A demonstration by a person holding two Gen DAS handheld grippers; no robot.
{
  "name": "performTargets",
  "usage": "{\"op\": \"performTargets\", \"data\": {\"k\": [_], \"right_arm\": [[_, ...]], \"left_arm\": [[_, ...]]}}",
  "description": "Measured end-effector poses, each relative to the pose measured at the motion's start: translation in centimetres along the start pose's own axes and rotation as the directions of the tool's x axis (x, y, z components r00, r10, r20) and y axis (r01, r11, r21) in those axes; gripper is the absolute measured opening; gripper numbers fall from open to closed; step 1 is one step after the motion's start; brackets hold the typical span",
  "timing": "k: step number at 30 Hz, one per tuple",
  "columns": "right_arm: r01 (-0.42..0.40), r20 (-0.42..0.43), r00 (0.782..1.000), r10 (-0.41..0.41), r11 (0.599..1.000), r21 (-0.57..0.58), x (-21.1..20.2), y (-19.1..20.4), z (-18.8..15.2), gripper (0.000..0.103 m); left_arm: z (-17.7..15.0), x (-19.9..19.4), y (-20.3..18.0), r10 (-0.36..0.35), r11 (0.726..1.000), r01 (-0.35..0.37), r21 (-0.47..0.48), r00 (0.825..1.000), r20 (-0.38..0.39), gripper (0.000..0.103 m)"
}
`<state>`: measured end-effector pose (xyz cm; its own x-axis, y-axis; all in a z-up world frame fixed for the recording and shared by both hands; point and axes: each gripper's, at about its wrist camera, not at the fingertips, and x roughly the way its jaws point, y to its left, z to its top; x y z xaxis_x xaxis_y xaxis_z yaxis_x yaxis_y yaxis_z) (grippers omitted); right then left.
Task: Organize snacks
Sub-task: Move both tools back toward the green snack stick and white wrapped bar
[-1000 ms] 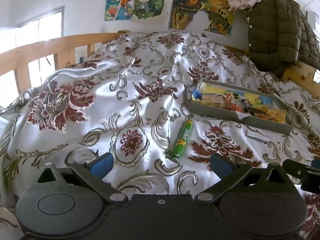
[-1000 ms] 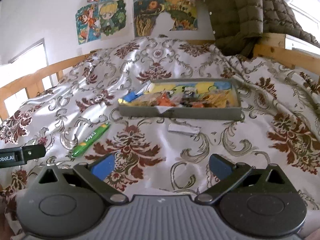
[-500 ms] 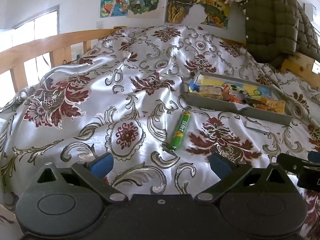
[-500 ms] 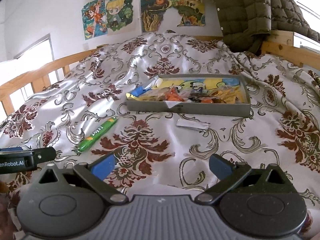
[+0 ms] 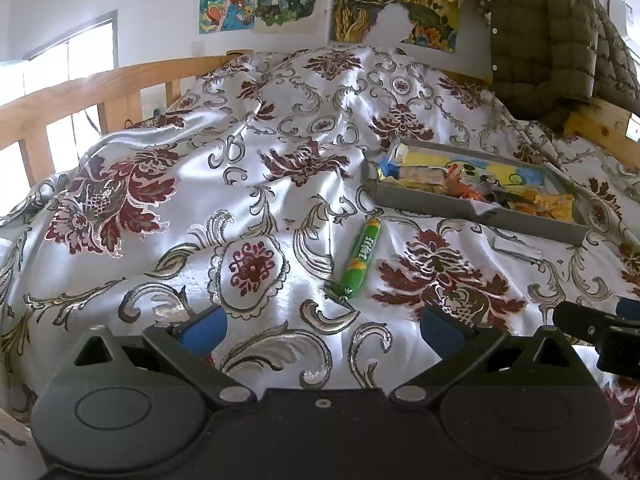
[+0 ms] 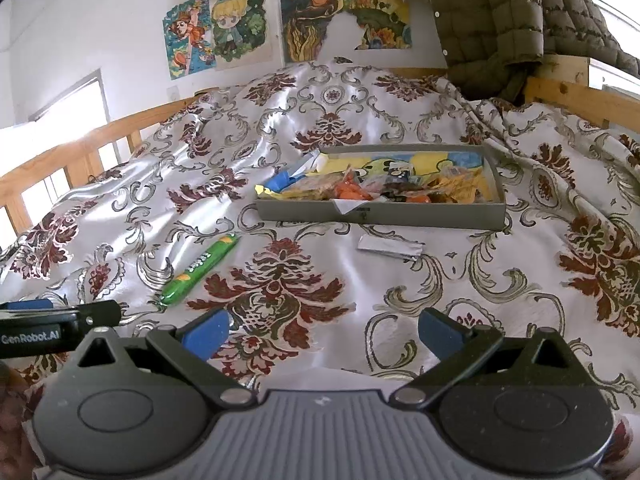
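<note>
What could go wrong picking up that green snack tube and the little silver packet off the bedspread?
1. The green tube lies on slick, wrinkled bedspread; closing fingers may pinch fabric or roll it away.
2. The silver packet lies flat, so it may slip out.
3. The tray is already heaped; additions could spill.

Bright window [image 5: 72,64] glare, perhaps overexposed

Left gripper [image 5: 322,326] held low and level, its blue-tipped fingers [image 5: 204,326] spread wide, holding nothing; right gripper [image 6: 324,330] just beside it, level, fingers [image 6: 438,330] likewise wide apart and empty.
</note>
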<state>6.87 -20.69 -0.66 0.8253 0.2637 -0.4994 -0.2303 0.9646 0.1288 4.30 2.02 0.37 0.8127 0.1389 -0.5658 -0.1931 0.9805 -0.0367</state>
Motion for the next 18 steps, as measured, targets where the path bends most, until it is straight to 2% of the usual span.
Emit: {"op": "performTargets", "data": {"k": [7,13,18], "right_arm": [[-0.026,-0.015,1.000,0.026,1.000,0.016,0.5,-0.3,0.5,0.103],[-0.040,-0.011,0.999,0.040,0.999,-0.032,1.6,-1.3,2.0,0.103],[-0.053,-0.037,0.998,0.053,0.999,-0.002,2.9,-2.7,2.8,0.103]], "left_arm": [[0.2,1.0,-0.7,0.017,1.000,-0.016,0.020,1.000,-0.027,0.102],[1.1,3.6,-1.1,0.035,0.999,-0.035,0.001,0.994,-0.104,0.102],[2.1,5.1,-2.4,0.040,0.995,-0.033,0.098,0.997,-0.072,0.102]]}}
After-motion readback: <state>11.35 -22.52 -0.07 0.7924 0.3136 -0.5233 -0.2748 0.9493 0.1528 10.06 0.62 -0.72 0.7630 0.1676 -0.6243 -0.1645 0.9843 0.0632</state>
